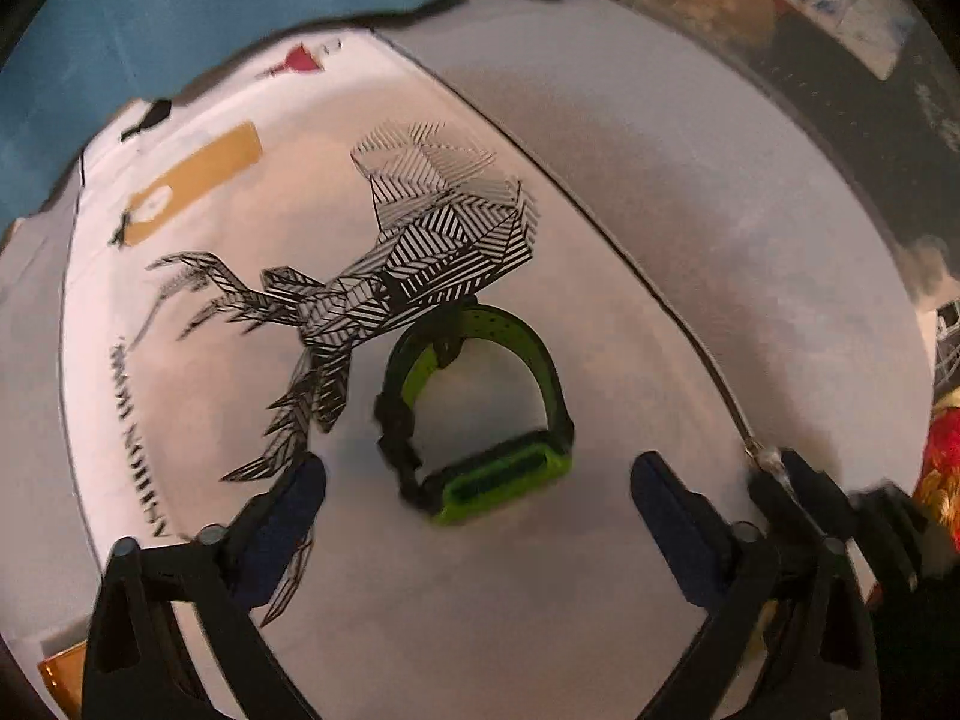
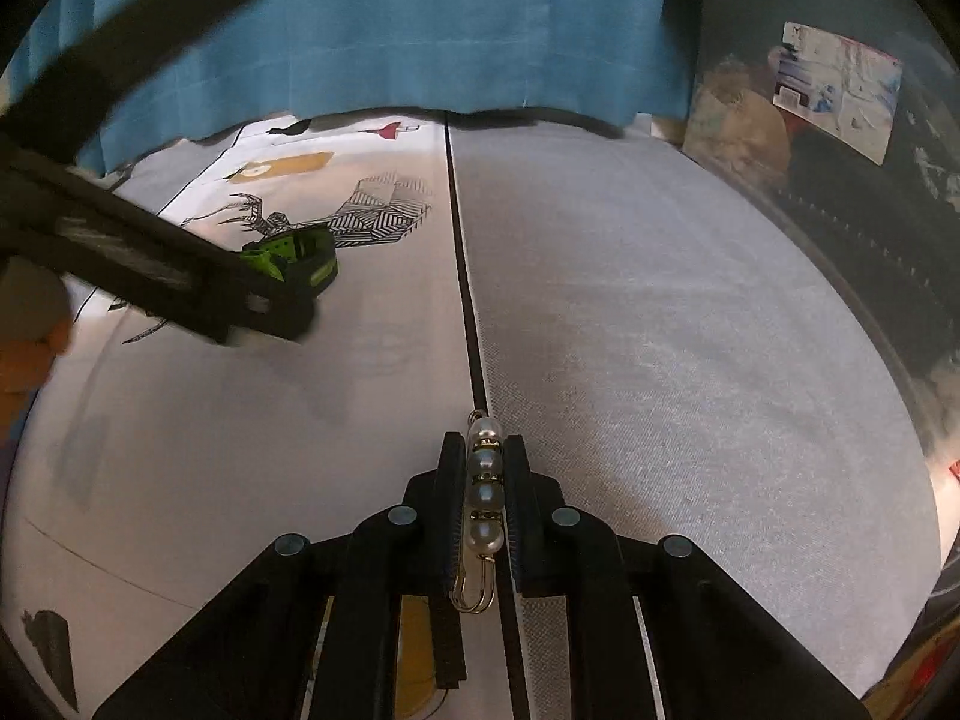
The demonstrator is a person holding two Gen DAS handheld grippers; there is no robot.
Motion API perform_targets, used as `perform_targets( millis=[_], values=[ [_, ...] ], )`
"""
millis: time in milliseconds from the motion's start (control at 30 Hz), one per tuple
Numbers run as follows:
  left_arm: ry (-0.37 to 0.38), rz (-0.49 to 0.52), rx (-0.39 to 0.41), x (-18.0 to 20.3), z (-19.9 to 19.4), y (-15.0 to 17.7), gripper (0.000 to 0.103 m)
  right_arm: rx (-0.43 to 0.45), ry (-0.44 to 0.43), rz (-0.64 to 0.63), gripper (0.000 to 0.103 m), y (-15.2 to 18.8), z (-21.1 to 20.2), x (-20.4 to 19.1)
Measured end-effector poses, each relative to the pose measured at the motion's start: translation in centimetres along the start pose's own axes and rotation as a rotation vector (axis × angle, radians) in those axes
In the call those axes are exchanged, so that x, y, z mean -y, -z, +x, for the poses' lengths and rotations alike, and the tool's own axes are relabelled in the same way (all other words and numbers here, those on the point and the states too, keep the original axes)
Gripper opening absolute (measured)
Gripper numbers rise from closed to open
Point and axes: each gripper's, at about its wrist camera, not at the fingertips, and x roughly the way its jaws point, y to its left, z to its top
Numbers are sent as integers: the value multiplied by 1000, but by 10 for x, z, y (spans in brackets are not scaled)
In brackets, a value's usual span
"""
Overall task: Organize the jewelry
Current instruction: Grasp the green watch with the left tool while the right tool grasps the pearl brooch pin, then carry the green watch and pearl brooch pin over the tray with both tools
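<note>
Pearl pin [image 2: 485,498] lies lengthwise in pinched R fingers [image 2: 485,450]; L fingers [image 1: 477,474] wide, straddling green watch [image 1: 480,414].

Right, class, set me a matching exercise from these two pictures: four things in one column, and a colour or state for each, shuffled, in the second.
Column one:
1. watch
2. pearl pin
3. left claw
4. curtain

Column two:
A. blue, hanging behind the table
B. open, with the green strap between its fingers but not pressed
C. green and black, standing on the deer print
D. clamped between two closed fingers

Pairs: 1-C, 2-D, 3-B, 4-A. The right claw is the one clamping the pin.
</note>
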Motion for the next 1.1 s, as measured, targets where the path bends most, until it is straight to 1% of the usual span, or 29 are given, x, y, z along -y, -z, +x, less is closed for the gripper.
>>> perform_targets(
  millis=[33,67,100,133,167,233,300,367,467,600,667,767,867,1000,1100],
  values=[
    [-42,0,24,1,-2,0,60,4,13,-22,11,0,0,-4],
    [-35,14,42,2,-5,0,44,4,21,-33,11,2,-2,-6],
    [-31,20,42,2,-8,0,44,-2,12,-26,11,1,-3,-7],
    [-11,14,39,0,-11,1,44,-9,-16,-3,11,1,-5,-5],
    [0,4,50,-3,-17,5,44,-12,-32,12,11,2,-7,-1],
    [-21,13,79,-5,-31,13,44,-4,-28,25,11,1,-19,-1],
    [-24,4,123,-10,-54,28,44,11,-23,31,11,0,-34,-2],
    [-10,-8,144,-15,-75,45,44,25,-25,34,11,0,-50,-4],
    [-20,-9,193,-18,-112,74,44,41,-38,23,12,2,-75,-12],
    [-9,-30,248,-24,-163,123,44,60,-75,-4,12,11,-114,-27],
    [-19,-40,273,-25,-189,156,44,69,-101,-21,12,21,-139,-39],
    [-56,-45,317,-24,-225,207,44,72,-137,-39,12,37,-168,-55],
    [-68,-68,334,-24,-249,257,44,73,-177,-61,12,59,-199,-75],
    [-72,-136,363,-29,-272,325,44,86,-227,-90,12,85,-242,-99],
    [-74,-193,385,-34,-284,370,44,97,-256,-105,12,99,-270,-112]
  ],
)
